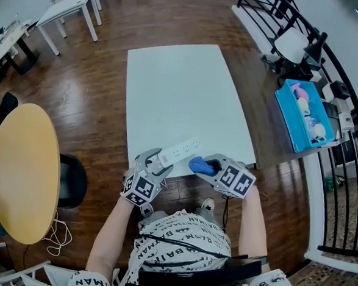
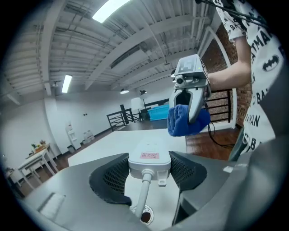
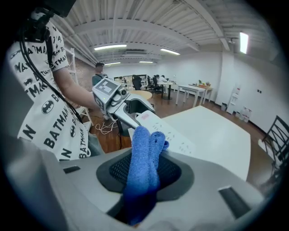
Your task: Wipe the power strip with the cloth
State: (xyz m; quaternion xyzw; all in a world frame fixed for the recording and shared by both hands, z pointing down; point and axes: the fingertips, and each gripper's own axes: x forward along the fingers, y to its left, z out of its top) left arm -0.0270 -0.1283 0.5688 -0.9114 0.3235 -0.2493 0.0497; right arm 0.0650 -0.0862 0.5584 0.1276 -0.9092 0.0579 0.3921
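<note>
Left gripper point(image 1: 156, 163) fingers clamp the cable end of the power strip point(image 1: 182, 151), which angles out over the counter point(image 1: 182, 91) at its near edge; can't tell if the far end rests on it. Right gripper point(image 1: 209, 167) fingers are closed on the folded blue cloth point(image 1: 200, 166), just beside the strip's mid section. Risks, imo: strip is held at one end only, so wiping pressure could lever it out of the grip & drop it off the near edge. Cloth sits in a narrow pinch, may drag loose. Cable point(image 2: 143, 194) could snag.
</note>
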